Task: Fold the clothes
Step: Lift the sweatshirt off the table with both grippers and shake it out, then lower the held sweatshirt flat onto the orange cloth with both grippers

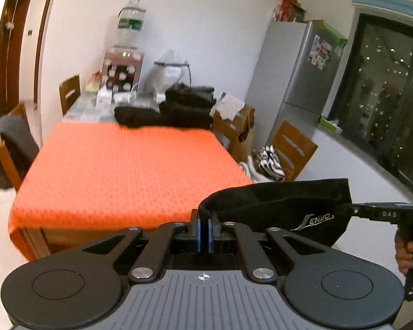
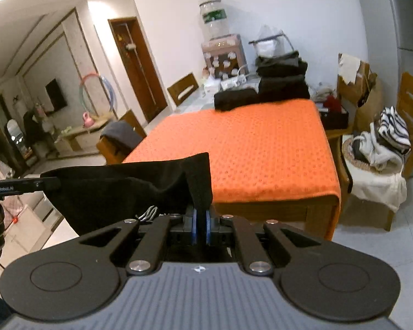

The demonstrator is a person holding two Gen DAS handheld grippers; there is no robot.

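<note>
Holding the black garment [image 1: 283,206] up in the air, the left gripper [image 1: 203,228] and right gripper [image 2: 200,225] each pinch one end tight. It hangs stretched between them, in front of the orange table [image 1: 124,170]

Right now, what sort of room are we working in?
Most likely a home dining area: a table under an orange cloth with wooden chairs, a fridge and a water dispenser by the wall.
</note>
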